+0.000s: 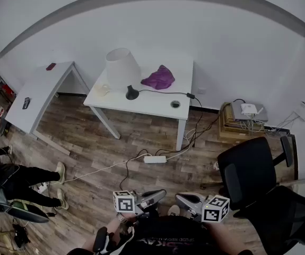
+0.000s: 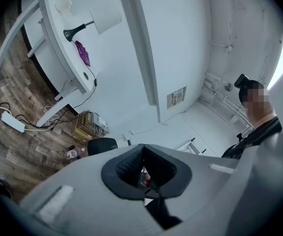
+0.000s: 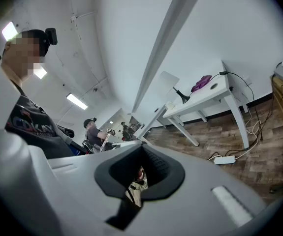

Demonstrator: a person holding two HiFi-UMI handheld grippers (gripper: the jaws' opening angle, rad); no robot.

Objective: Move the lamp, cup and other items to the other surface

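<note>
Table (image 1: 147,104) dead ahead at twelve o'clock, its back edge to the wall. On it, the lamp (image 1: 123,70) stands left of centre. The cloth (image 1: 159,78) lies just beside the lamp at its three o'clock, and the cup (image 1: 102,90) sits near the left edge at its eight o'clock. Second table (image 1: 38,89) out at ten o'clock, with a far object (image 1: 51,66) and a near object (image 1: 26,103) on it, well apart. Power strip (image 1: 155,159) on the floor, in front of the first table. Stacked boxes (image 1: 237,125) at two o'clock by the wall, office chair (image 1: 250,174) at four, seated person (image 1: 19,182) at eight.
</note>
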